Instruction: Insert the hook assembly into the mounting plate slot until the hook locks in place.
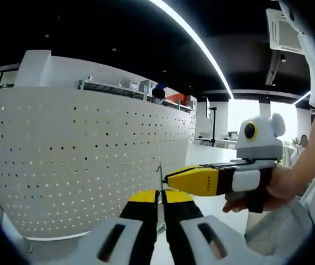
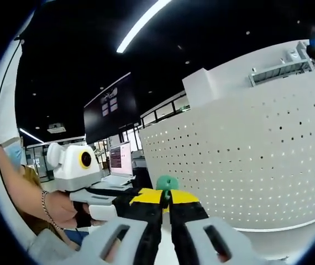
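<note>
The mounting plate (image 1: 80,160) is a white perforated panel standing upright, left of my left gripper and to the right (image 2: 257,154) in the right gripper view. My left gripper (image 1: 160,194) has its yellow-tipped jaws pressed together on a thin metal stem of the hook assembly (image 1: 159,172). A hand brings my right gripper (image 1: 171,178) in from the right, its tip touching that stem. In the right gripper view my right gripper (image 2: 167,196) is shut on the hook assembly's green head (image 2: 167,182). The left gripper (image 2: 113,200) meets it from the left. Both sit a little in front of the panel.
A white ledge runs under the panel (image 1: 58,238). A shelf with boxes (image 1: 124,88) and a person (image 1: 158,95) are behind it. The holder's arm (image 1: 306,165) is on the right. A dark wall screen (image 2: 110,107) and a laptop (image 2: 119,163) stand further back.
</note>
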Motion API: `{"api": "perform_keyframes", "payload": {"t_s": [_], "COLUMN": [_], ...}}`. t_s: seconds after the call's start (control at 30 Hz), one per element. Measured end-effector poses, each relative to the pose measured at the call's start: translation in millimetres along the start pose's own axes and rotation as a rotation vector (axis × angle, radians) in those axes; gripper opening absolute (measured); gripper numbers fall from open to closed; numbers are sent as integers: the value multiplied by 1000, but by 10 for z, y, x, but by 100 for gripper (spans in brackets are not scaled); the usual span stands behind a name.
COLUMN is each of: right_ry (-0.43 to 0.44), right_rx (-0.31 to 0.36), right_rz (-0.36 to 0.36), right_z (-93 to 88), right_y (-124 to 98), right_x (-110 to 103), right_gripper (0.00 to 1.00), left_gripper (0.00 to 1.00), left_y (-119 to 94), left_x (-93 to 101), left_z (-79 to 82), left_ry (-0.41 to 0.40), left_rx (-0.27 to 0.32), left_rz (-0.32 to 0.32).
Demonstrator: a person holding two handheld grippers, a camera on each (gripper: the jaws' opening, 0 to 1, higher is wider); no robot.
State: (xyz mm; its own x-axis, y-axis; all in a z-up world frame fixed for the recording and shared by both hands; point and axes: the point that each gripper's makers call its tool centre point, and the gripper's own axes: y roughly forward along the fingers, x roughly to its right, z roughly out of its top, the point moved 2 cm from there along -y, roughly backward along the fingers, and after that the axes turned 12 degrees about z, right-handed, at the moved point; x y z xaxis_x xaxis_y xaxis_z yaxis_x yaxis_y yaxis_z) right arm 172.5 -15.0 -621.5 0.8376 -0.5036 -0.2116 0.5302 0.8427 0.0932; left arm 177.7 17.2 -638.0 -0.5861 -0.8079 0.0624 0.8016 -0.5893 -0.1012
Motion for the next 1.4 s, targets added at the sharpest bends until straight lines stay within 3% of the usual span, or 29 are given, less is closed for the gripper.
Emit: {"api": "perform_keyframes", "payload": {"t_s": [0.3,0.73,1.03,1.4], "right_ry": [51,54,7,33], "right_rx": [14,20,-16,-12], "right_rz": [-12,5,-3,-14], "right_z": [48,101,91,112], "right_y": [-69,-86,-136,-195], "right_x": [13,-78,-105,-96], "right_gripper": [1,2,2,1], "left_gripper": [2,2,2,2], "left_y": [15,-55,-58,-50], "left_x": [63,106,177,237], "left_z": [40,101,96,111], "left_ry": [3,-4,15,11], "left_rx": [-1,15,17,29], "left_rz": [0,19,-2,-12]}}
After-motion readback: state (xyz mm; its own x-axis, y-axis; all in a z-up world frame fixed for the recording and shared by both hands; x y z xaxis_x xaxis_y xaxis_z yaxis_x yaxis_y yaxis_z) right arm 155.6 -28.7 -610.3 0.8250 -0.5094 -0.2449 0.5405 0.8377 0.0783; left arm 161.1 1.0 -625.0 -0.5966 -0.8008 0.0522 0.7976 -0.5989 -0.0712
